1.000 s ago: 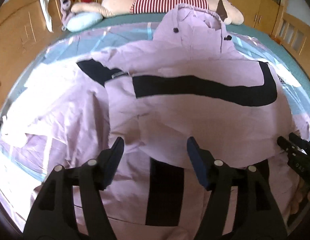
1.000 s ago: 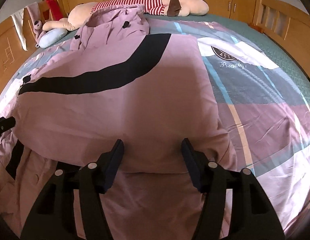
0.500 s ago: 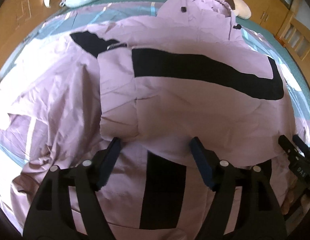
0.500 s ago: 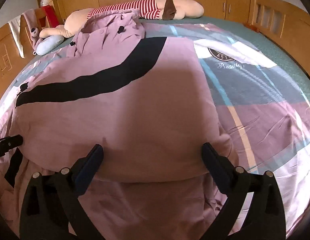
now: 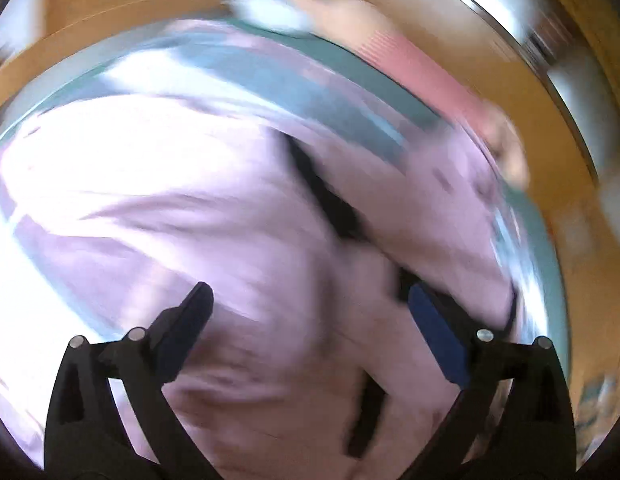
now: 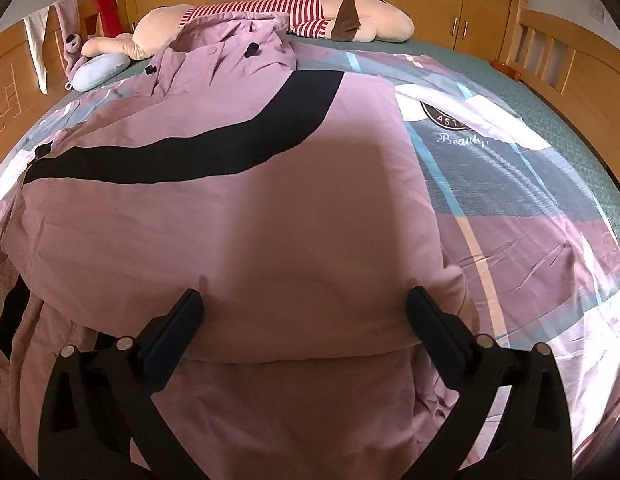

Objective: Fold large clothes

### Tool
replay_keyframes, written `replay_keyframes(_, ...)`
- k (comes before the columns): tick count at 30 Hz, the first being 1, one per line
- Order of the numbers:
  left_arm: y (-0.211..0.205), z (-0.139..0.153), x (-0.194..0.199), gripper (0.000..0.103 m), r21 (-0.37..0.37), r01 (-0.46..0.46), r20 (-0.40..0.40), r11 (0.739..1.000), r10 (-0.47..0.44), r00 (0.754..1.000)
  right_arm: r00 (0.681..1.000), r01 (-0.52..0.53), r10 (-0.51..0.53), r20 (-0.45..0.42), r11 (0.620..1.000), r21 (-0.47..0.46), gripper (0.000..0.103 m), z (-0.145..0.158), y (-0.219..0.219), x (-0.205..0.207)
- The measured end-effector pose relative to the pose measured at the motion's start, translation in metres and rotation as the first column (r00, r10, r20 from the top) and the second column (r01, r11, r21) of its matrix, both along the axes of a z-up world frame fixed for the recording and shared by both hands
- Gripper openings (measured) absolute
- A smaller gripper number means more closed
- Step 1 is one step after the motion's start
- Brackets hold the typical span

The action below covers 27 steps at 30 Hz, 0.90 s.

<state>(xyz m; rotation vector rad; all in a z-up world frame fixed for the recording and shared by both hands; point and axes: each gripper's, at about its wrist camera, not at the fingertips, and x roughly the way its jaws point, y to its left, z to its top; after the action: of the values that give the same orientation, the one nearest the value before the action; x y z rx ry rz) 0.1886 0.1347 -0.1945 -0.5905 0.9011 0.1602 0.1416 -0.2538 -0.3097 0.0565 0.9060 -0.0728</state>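
Your left hand-held gripper [image 5: 307,310] and right hand-held gripper [image 6: 303,312] are both opening, jaws wide, gripping nothing above the folded mauve, black-striped coat [image 6: 229,216] on the bed [image 6: 550,200].

- 1 mauve jacket [image 6: 237,216] with a black band, spread on the bed
- 1 patterned bedsheet [image 6: 550,208], one round logo print on it
- 1 long plush toy [image 6: 362,20] in a red-and-white striped top
- 1 small blue pillow [image 6: 101,70]
- 2 black toggles on the jacket's hood that can be made out
- 2 grippers: right gripper [image 6: 303,304] and left gripper [image 5: 310,300], 2 fingers each
- left wrist view too blurred to count anything more
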Motion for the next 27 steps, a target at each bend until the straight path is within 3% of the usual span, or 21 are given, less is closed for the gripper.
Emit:
replay_keyframes(3, 0.084, -0.021, -0.010, 0.100, -0.141, -0.176, -0.038, 0.974, 0.172, 0.984, 1.000, -0.001, 0.001, 0.002, 1.000, -0.003, 0.102, 0.000, 0.000, 0.000)
replay_keyframes(6, 0.158, -0.054, -0.022, 0.100, -0.228, -0.345, -0.104, 0.910, 0.330, 0.938, 1.000, -0.003, 0.003, 0.001, 1.000, -0.004, 0.102, -0.002, 0.000, 0.000)
replay_keyframes(7, 0.181, -0.068, -0.027, 0.100, -0.267, -0.397, -0.137, 0.878, 0.373, 0.918, 1.000, -0.003, 0.003, -0.001, 1.000, -0.005, 0.102, -0.002, 0.001, 0.001)
replay_keyframes(10, 0.225, -0.092, -0.037, 0.100, -0.380, -0.460, -0.176, 0.802, 0.426, 0.887, 1.000, -0.005, 0.005, -0.003, 1.000, -0.006, 0.102, -0.003, 0.002, 0.001)
replay_keyframes(11, 0.234, -0.097, -0.037, 0.100, -0.387, -0.467, -0.177, 0.795, 0.433, 0.884, 1.000, -0.006, 0.006, -0.004, 1.000, -0.007, 0.102, -0.004, 0.002, 0.001)
replay_keyframes(15, 0.255, -0.112, -0.037, 0.097, -0.417, -0.469, -0.136, 0.779, 0.457, 0.879, 1.000, -0.007, 0.007, -0.004, 1.000, -0.008, 0.102, -0.005, 0.002, 0.002)
replay_keyframes(16, 0.260, -0.113, -0.037, 0.091, -0.433, -0.461, -0.116, 0.774, 0.460, 0.881, 1.000, -0.006, 0.006, -0.004, 1.000, -0.007, 0.102, -0.004, 0.002, 0.002)
replay_keyframes(17, 0.261, -0.113, -0.036, 0.075, -0.445, -0.448, -0.092, 0.776, 0.458, 0.884, 1.000, -0.006, 0.006, -0.004, 1.000, -0.007, 0.102, -0.004, 0.002, 0.002)
replay_keyframes(18, 0.263, -0.113, -0.036, 0.071, -0.449, -0.428, -0.074, 0.784, 0.445, 0.892, 1.000, -0.006, 0.006, -0.004, 1.000, -0.006, 0.102, -0.005, 0.002, 0.002)
replay_keyframes(19, 0.263, -0.112, -0.034, 0.060, -0.431, -0.416, -0.063, 0.801, 0.433, 0.899, 1.000, -0.006, 0.006, -0.004, 1.000, -0.007, 0.102, -0.004, 0.002, 0.002)
replay_keyframes(20, 0.262, -0.111, -0.032, 0.037, -0.414, -0.408, -0.050, 0.814, 0.427, 0.903, 1.000, -0.006, 0.006, -0.004, 1.000, -0.007, 0.102, -0.005, 0.002, 0.002)
replay_keyframes(22, 0.262, -0.107, -0.033, 0.015, -0.418, -0.389, -0.004, 0.821, 0.426, 0.905, 1.000, -0.006, 0.006, -0.005, 1.000, -0.008, 0.102, -0.004, 0.002, 0.002)
replay_keyframes(24, 0.264, -0.100, -0.039, 0.010, -0.471, -0.373, 0.052, 0.799, 0.448, 0.893, 1.000, -0.006, 0.006, -0.005, 1.000, -0.009, 0.102, -0.005, 0.002, 0.002)
replay_keyframes(25, 0.261, -0.090, -0.047, 0.009, -0.506, -0.334, 0.127, 0.795, 0.452, 0.883, 1.000, -0.006, 0.006, -0.005, 1.000, -0.008, 0.102, -0.004, 0.002, 0.002)
replay_keyframes(27, 0.252, -0.067, -0.043, 0.009, -0.519, -0.263, 0.215, 0.814, 0.421, 0.881, 1.000, -0.006, 0.006, -0.006, 1.000, -0.010, 0.102, -0.005, 0.002, 0.002)
